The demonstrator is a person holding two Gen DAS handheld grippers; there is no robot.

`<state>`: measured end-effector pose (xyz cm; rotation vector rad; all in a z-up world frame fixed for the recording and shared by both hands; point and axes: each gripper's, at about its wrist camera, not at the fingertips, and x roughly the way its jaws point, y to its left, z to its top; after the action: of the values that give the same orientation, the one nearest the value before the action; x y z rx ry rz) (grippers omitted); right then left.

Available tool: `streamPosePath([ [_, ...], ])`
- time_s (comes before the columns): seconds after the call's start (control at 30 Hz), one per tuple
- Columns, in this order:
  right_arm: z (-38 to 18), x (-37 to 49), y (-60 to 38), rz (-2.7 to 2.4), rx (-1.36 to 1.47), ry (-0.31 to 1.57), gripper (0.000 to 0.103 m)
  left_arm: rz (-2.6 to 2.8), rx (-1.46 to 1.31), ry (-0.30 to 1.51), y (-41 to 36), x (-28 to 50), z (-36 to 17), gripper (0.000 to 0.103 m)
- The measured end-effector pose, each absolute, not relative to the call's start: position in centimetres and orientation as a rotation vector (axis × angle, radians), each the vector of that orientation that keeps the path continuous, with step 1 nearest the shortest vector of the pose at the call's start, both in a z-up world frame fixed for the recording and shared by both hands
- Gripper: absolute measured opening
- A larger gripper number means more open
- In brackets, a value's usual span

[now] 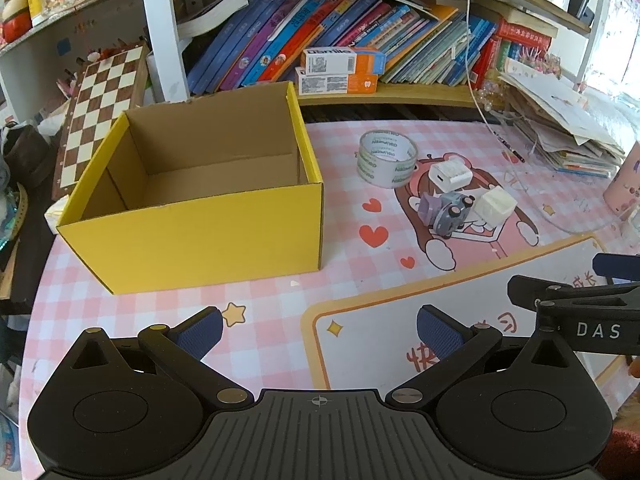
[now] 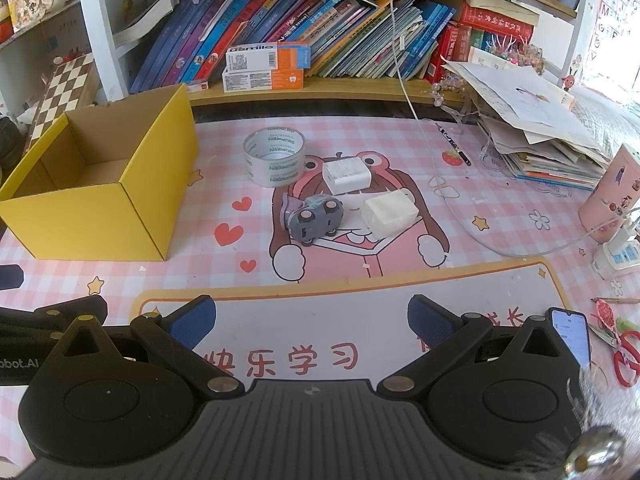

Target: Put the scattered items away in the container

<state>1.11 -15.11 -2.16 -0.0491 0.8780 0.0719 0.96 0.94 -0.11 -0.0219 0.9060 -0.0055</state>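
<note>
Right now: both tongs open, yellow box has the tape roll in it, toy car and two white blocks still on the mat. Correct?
Not quite. The yellow box holds nothing; the left wrist view shows its bare floor. The tape roll stands on the mat beside it. The rest holds: left tongs and right tongs open, toy car and white blocks on the mat.

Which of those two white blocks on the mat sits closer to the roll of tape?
The white charger with the ribbed top, just right of the tape roll. The plain cream block lies farther away.

Left wrist: low over table (image 1: 280,304) near edge, facing bookshelf (image 1: 400,92).
Right wrist: alongside, same heading.
Shared: yellow box (image 1: 192,216), tape roll (image 2: 274,156).
</note>
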Motion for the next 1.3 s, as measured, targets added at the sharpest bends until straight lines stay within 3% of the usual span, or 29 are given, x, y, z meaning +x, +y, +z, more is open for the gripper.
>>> streamPosePath([
  [1.3, -2.54, 1.95, -14.73, 0.11, -0.039, 0.896, 0.103, -0.024, -0.015, 0.898, 1.42, 1.62, -0.03, 0.103],
])
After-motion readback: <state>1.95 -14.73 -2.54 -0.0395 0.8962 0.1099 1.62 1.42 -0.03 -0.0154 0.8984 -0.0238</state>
